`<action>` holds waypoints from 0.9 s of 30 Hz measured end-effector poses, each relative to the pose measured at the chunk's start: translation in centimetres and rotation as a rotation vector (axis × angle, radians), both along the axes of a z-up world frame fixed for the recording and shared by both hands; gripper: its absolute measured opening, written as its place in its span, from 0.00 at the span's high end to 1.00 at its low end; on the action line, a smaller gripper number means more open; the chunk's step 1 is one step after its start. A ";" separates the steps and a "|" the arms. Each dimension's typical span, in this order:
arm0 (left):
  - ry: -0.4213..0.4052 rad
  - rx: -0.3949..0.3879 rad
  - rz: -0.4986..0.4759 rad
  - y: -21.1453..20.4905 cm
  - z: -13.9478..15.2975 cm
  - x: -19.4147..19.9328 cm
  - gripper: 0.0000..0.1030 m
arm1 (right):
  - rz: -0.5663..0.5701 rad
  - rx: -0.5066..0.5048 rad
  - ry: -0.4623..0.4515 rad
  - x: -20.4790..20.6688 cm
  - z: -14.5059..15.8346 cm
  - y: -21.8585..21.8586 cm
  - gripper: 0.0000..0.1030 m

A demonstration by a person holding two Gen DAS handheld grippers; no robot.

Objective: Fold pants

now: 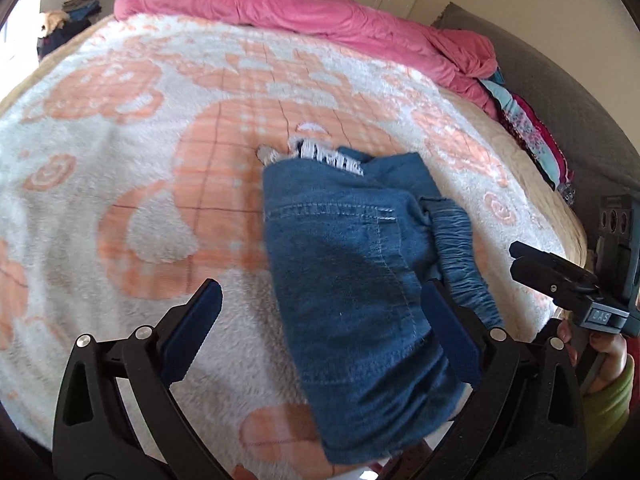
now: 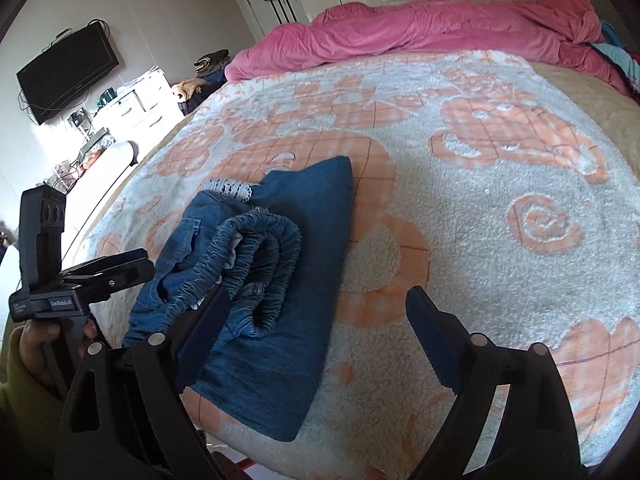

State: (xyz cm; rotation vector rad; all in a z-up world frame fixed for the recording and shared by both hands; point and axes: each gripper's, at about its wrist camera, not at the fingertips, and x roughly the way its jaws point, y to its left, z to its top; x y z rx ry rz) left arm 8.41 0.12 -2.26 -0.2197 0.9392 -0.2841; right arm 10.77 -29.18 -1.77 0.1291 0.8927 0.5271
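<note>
The blue denim pants (image 1: 352, 272) lie folded in a compact bundle on the white and orange fleece blanket (image 1: 140, 168), elastic waistband on top at the right. My left gripper (image 1: 320, 286) is open wide; its right finger rests over the bundle and its left finger stands over bare blanket. In the right wrist view the pants (image 2: 280, 280) show the bunched waistband curled on top. My right gripper (image 2: 318, 294) is open too, left finger over the waistband and right finger above the blanket. Neither gripper's pads press on the denim from both sides. Each view shows the other gripper beside the bundle (image 1: 520, 258) (image 2: 148, 266).
A pink duvet (image 1: 300, 12) is heaped along the far side of the bed. Folded colourful clothes (image 1: 532, 136) lie by the grey headboard (image 1: 560, 92). A wall TV (image 2: 68, 72) and white dresser (image 2: 132, 108) stand beyond the bed. The bed's near edge runs just under the grippers.
</note>
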 end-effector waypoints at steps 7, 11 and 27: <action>0.028 -0.029 -0.017 -0.1 -1.8 0.9 0.10 | 0.031 0.041 0.053 1.6 -1.2 0.3 0.14; 0.024 -0.018 -0.028 -0.4 -2.0 1.2 0.22 | 0.052 0.057 0.100 2.9 -2.0 1.0 0.22; 0.020 -0.017 -0.064 -1.4 -2.6 1.8 0.37 | 0.111 0.097 0.140 4.3 -4.0 2.8 0.45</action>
